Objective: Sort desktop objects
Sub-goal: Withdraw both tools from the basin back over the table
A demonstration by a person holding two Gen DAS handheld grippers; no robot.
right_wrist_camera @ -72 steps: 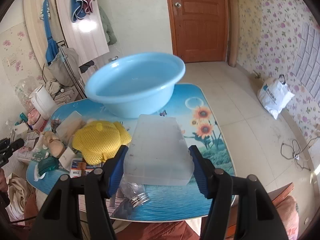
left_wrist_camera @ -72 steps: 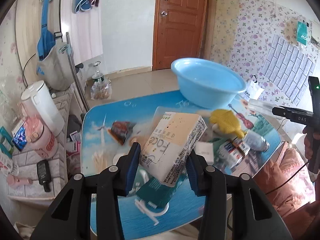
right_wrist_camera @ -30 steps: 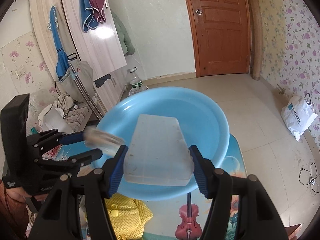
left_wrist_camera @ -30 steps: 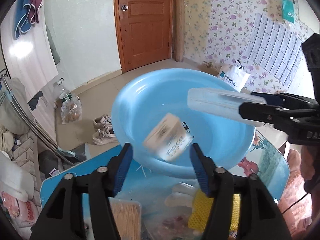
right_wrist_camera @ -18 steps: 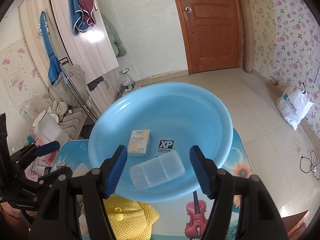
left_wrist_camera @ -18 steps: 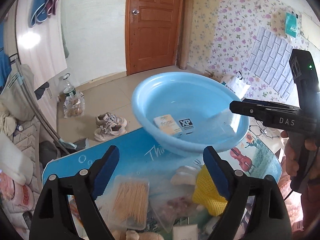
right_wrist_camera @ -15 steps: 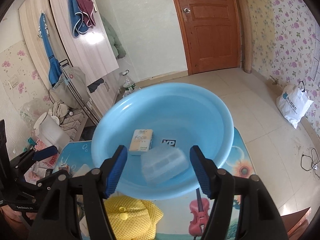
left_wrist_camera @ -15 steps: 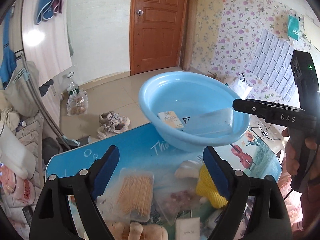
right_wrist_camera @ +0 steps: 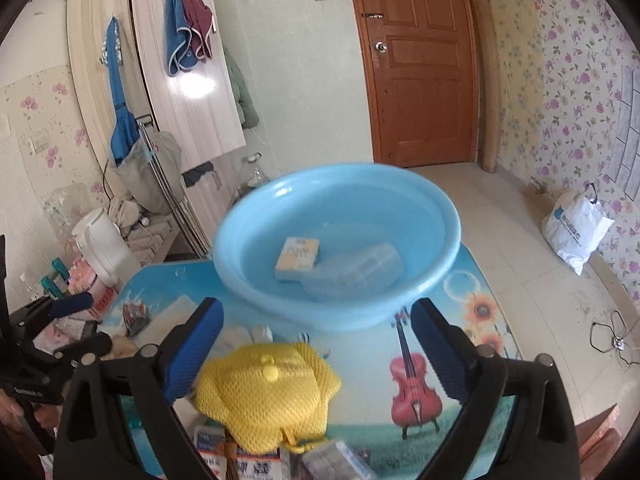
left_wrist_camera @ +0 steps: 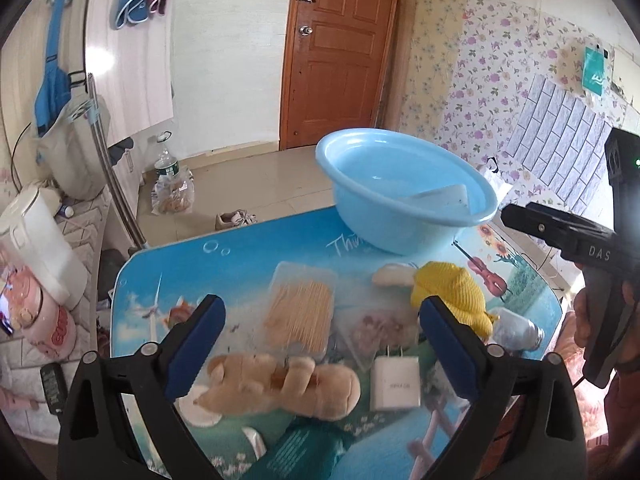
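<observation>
The light blue basin (left_wrist_camera: pixel 400 220) (right_wrist_camera: pixel 248 272) stands at the table's far end. Inside it lie a tissue pack (right_wrist_camera: pixel 298 258) and a clear plastic box (right_wrist_camera: pixel 356 268) (left_wrist_camera: pixel 436 196), side by side. My left gripper (left_wrist_camera: pixel 320 312) hovers over the clutter nearer to me, its jaws opening with nothing between them. Under it are a tan plush toy (left_wrist_camera: pixel 280 384), a toothpick box (left_wrist_camera: pixel 300 308) and a white charger (left_wrist_camera: pixel 394 382). My right gripper (right_wrist_camera: pixel 318 312) is short of the basin, above a yellow mesh item (right_wrist_camera: pixel 264 392) (left_wrist_camera: pixel 452 292). Its jaws are opening too and hold nothing.
The picture-printed table (left_wrist_camera: pixel 240 256) also carries a small bottle (left_wrist_camera: pixel 516 328) and a green pouch (left_wrist_camera: pixel 304 448). A white kettle (left_wrist_camera: pixel 36 240) stands on a shelf to the left. A white bag (right_wrist_camera: pixel 576 232) lies on the floor by the flowered wall.
The tissue pack fell out of the left gripper and the clear box out of the right, both into the basin. Both grippers opened and drew back from the basin over the clutter.
</observation>
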